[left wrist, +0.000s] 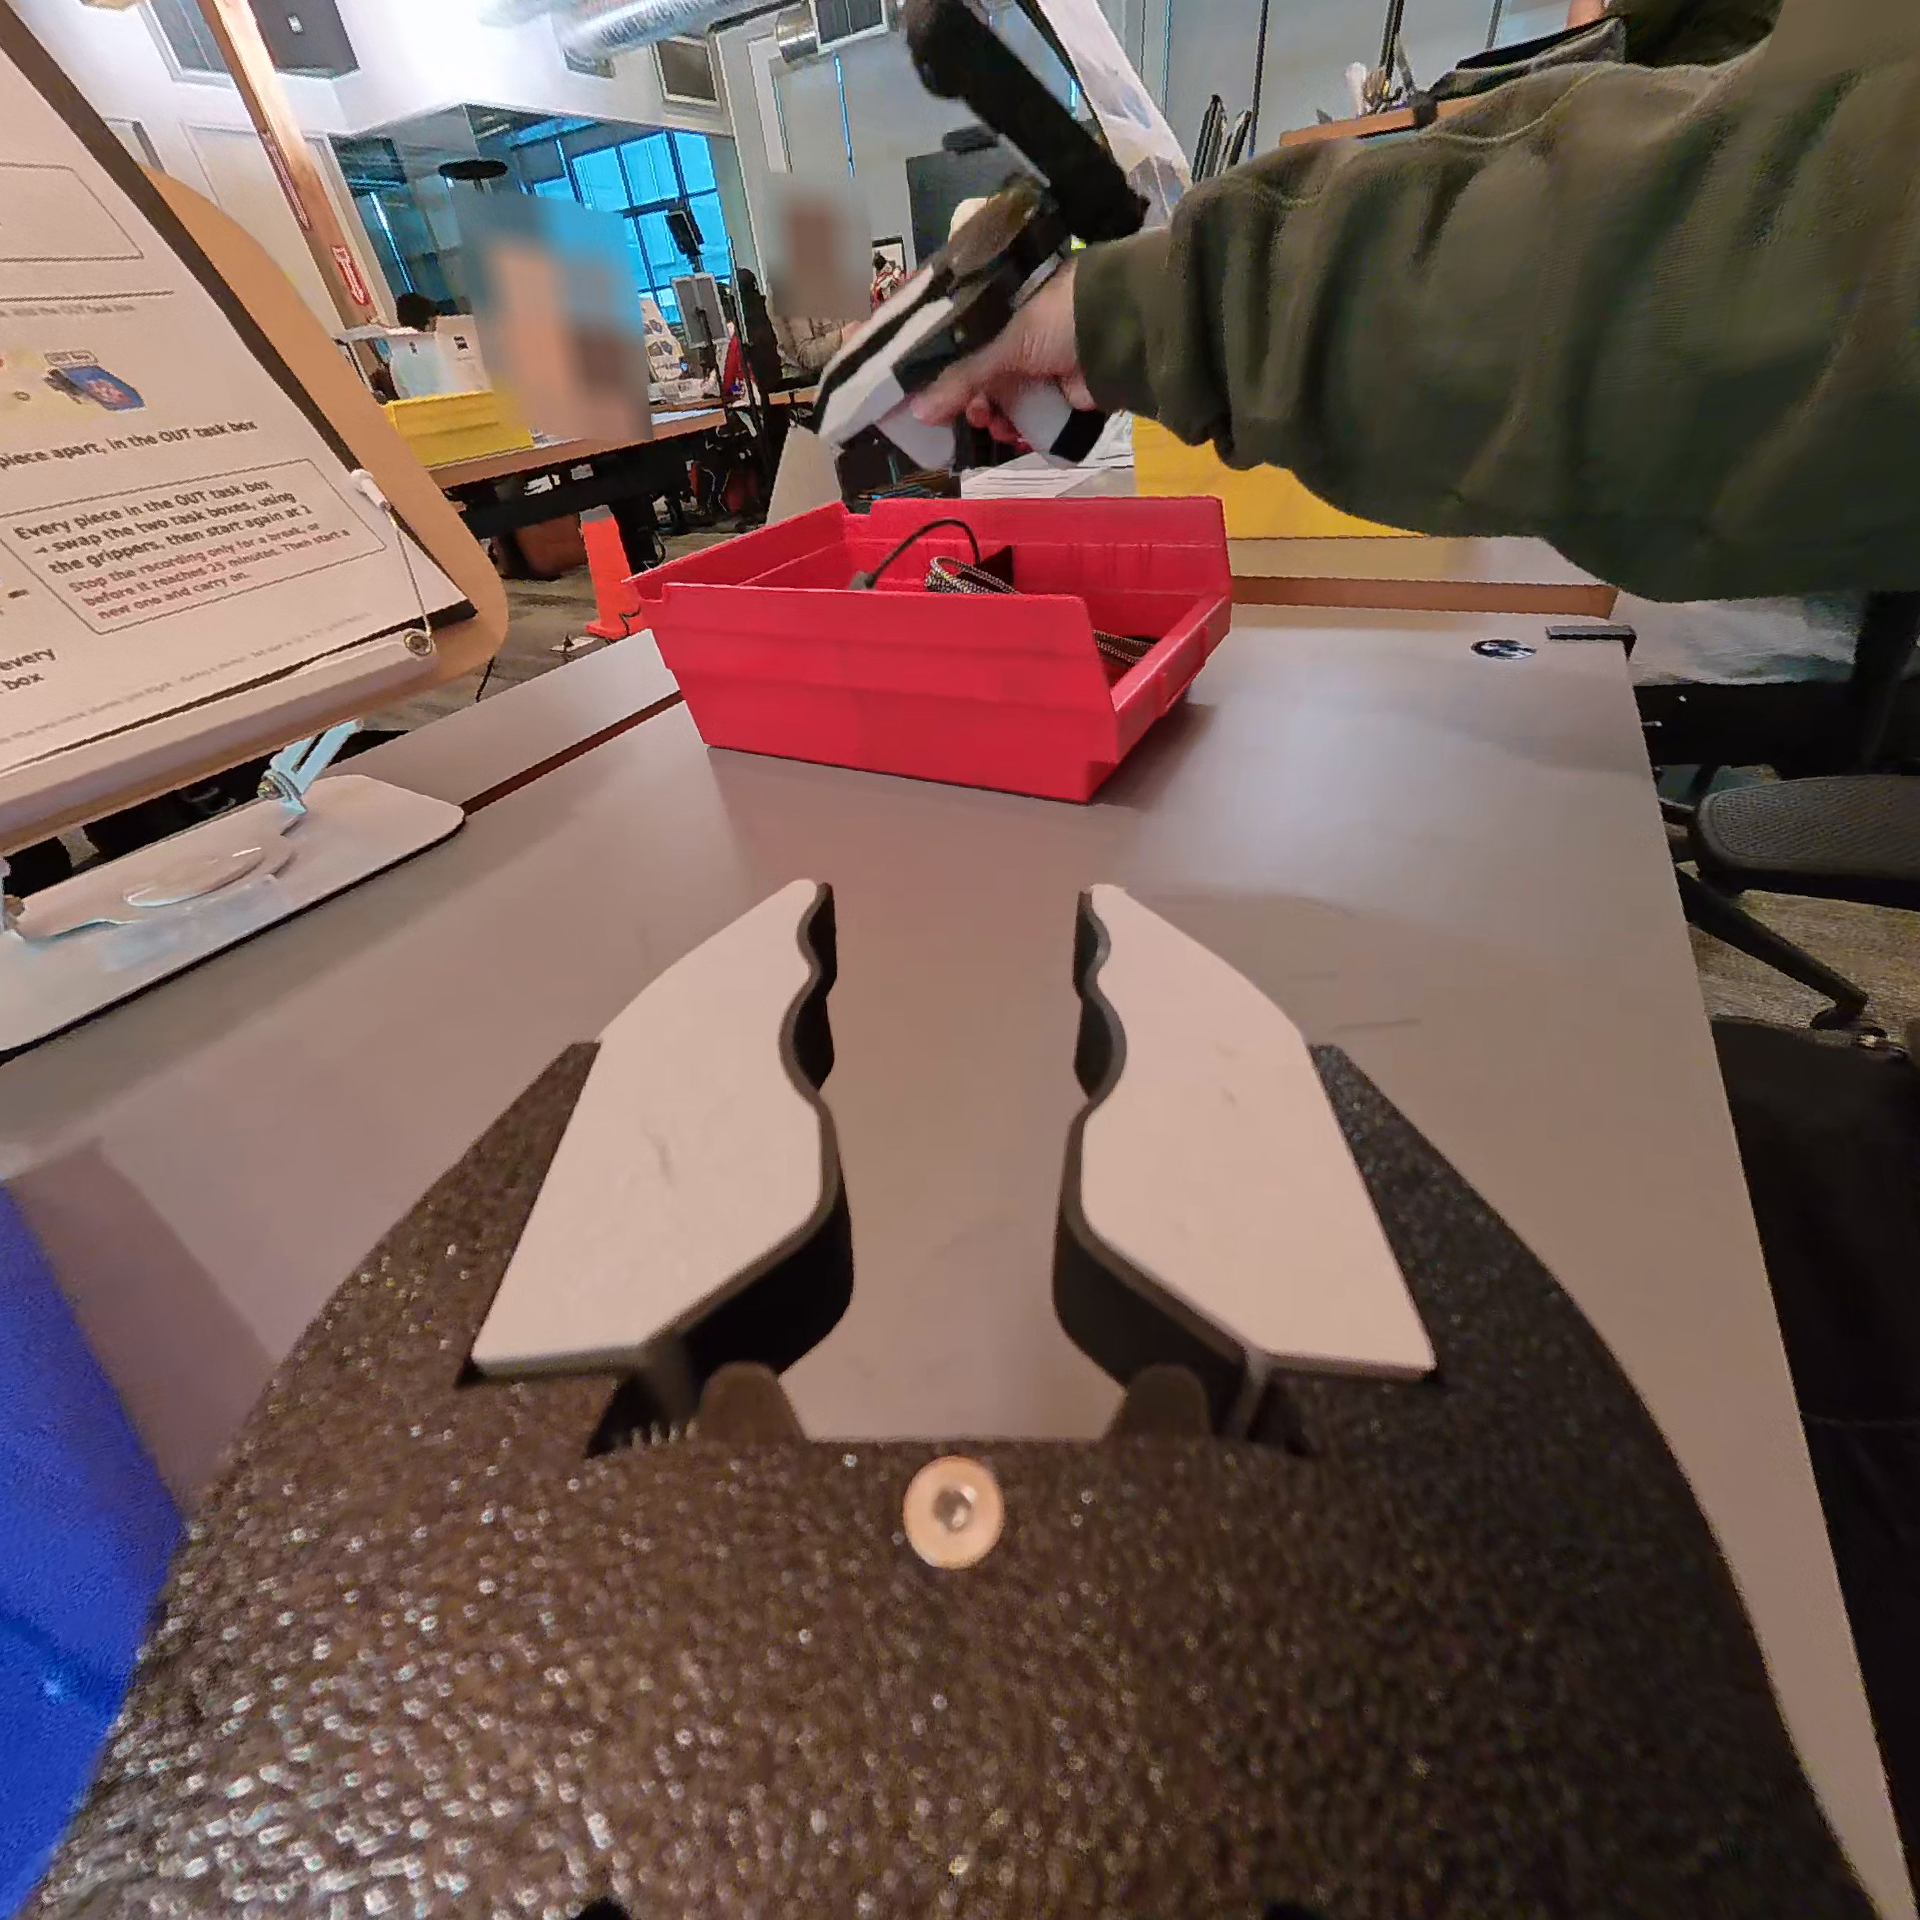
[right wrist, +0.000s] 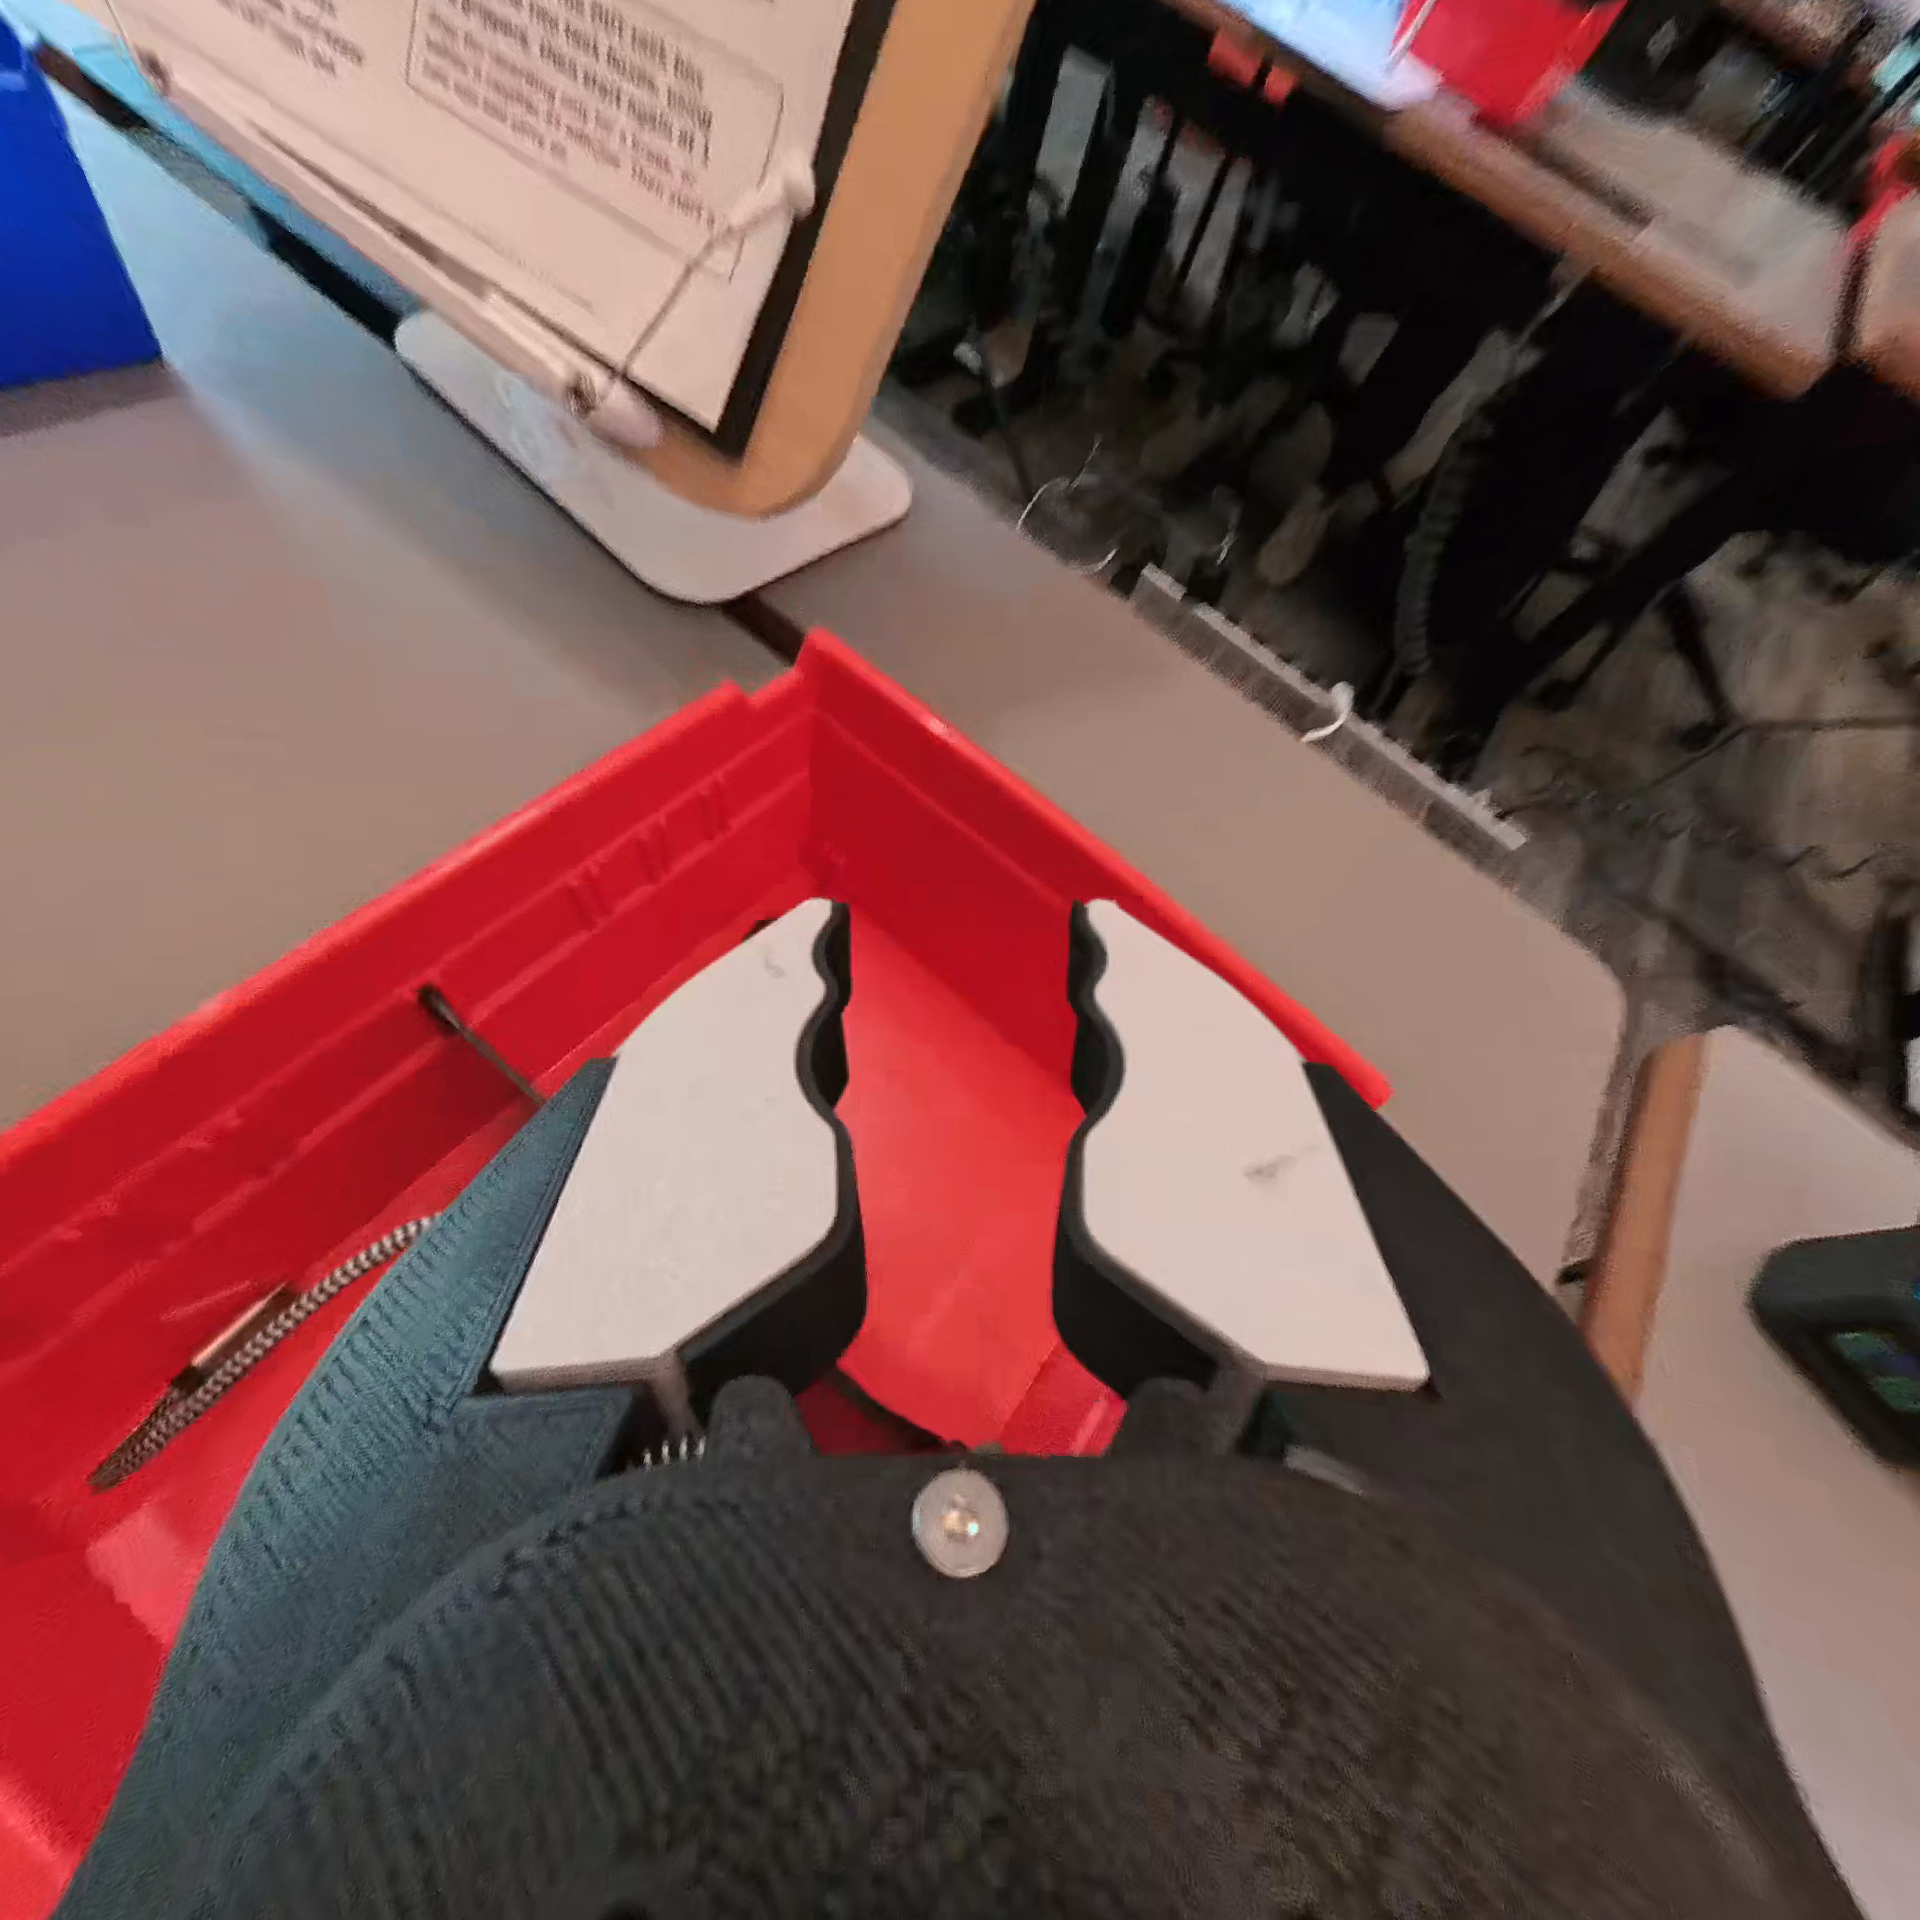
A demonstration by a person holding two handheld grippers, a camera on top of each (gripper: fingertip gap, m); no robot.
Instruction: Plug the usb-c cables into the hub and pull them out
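A red bin (left wrist: pixel 894 675) stands on the grey table at the far middle. Inside it lie a braided cable (left wrist: pixel 971 582) and a thin black cable (left wrist: pixel 920 540). My left gripper (left wrist: pixel 954 909) is open and empty, low over bare table well short of the bin. My right gripper (right wrist: pixel 958 925) is open and empty, pointing down into a far corner of the bin (right wrist: pixel 644 862). The braided cable (right wrist: pixel 260 1340) and the thin black cable (right wrist: pixel 478 1049) lie to its left. In the left wrist view a hand holds the right gripper (left wrist: pixel 883 364) above the bin. I see no hub.
An instruction board on a white stand (left wrist: pixel 187 499) stands at the table's left; it also shows in the right wrist view (right wrist: pixel 582 208). A blue thing (left wrist: pixel 62 1507) is at the left edge. The table edge (left wrist: pixel 1683 935) runs along the right, with an office chair (left wrist: pixel 1808 831) beyond it. Some 45 cm of space lies between my two pairs of fingers.
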